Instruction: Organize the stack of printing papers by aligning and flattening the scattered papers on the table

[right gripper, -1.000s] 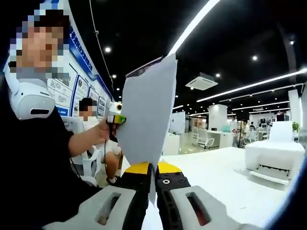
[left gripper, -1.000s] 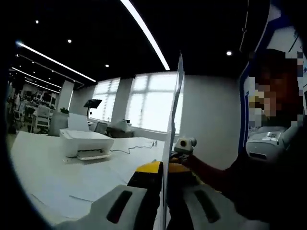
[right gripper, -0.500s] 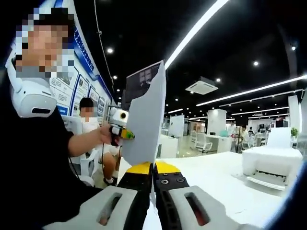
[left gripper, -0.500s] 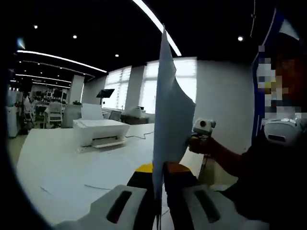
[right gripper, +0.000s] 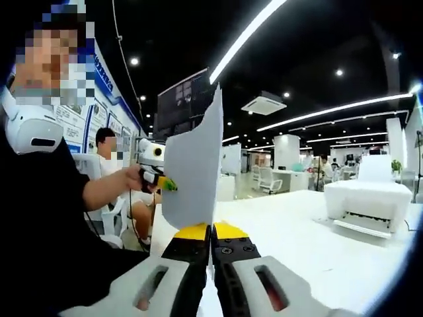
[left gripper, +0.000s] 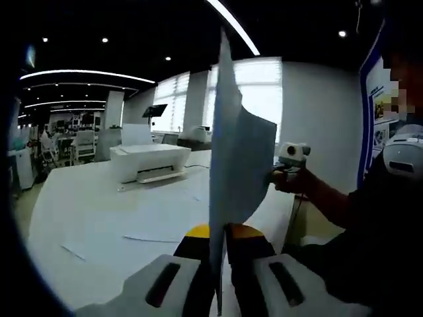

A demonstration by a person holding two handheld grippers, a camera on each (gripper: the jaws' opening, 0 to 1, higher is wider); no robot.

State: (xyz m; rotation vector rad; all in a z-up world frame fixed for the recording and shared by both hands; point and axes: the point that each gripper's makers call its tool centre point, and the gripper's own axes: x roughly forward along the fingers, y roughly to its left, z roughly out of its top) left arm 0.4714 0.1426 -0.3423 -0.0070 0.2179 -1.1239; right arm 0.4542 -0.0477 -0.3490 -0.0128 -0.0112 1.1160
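Observation:
A thin stack of white printing paper [left gripper: 232, 173] stands upright off the table, held at two edges. My left gripper [left gripper: 221, 232] is shut on its lower edge, the sheets rising between the yellow-tipped jaws. In the right gripper view the same paper [right gripper: 195, 173] rises from my right gripper [right gripper: 211, 230], which is shut on it too. The right gripper [left gripper: 276, 176], held in a hand, meets the paper's far edge in the left gripper view. The left gripper [right gripper: 168, 184] pinches the paper's left edge in the right gripper view. Loose sheets [left gripper: 162, 218] lie flat on the white table [left gripper: 86, 257].
A white printer [left gripper: 151, 162] stands at the back of the table, also seen as the printer [right gripper: 370, 201] at the right of the table [right gripper: 297, 247]. A seated person [right gripper: 106, 145] is behind. My holder's dark sleeve and body are close on one side.
The paper stays gripped by both grippers. In the left gripper view it has turned from edge-on to showing its face. Both cameras have shifted slightly.

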